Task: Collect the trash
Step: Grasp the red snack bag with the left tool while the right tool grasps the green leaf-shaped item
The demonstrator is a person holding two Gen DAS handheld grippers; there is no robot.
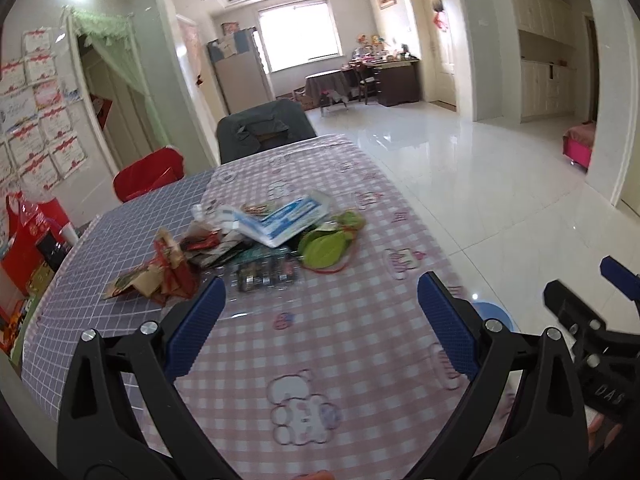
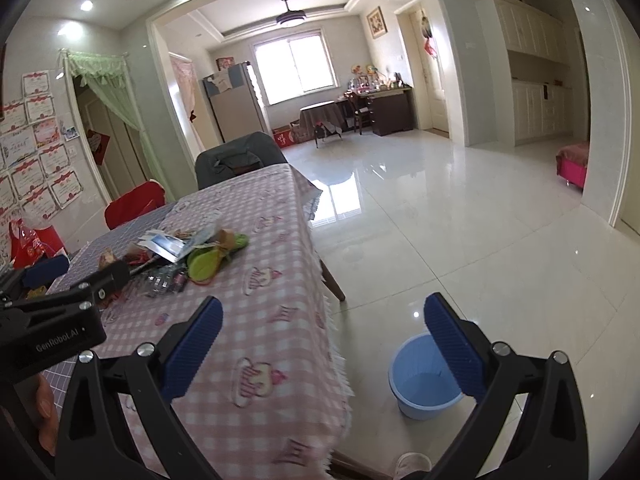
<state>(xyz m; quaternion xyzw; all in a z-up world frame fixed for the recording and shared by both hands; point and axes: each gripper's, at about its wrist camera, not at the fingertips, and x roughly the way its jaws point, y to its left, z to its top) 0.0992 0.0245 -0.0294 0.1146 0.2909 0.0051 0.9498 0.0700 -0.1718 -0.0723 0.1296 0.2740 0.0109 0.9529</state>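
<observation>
checkered tablecloth (image 2: 256, 320), "genrobot.ai" left gripper (image 2: 52, 316)

"GenRoboLAI", or close to it, in pale letters on the black body of the left gripper (image 2: 52, 342), at nine o'clock in the right wrist view; last letters hard to settle. "DAS", tilted, on the black body of the right gripper (image 1: 608, 390), at four o'clock in the left wrist view; rest of that marking cut off or unclear. Rows of red-bordered certificates (image 2: 38, 160) on the wall at nine to ten o'clock, print too small to read. Printing on the blue-and-white packet (image 1: 288, 220) among the trash on the surface, near centre, too blurred to read. Red carton (image 2: 283, 137) on the far floor with white characters, unreadable.
</observation>
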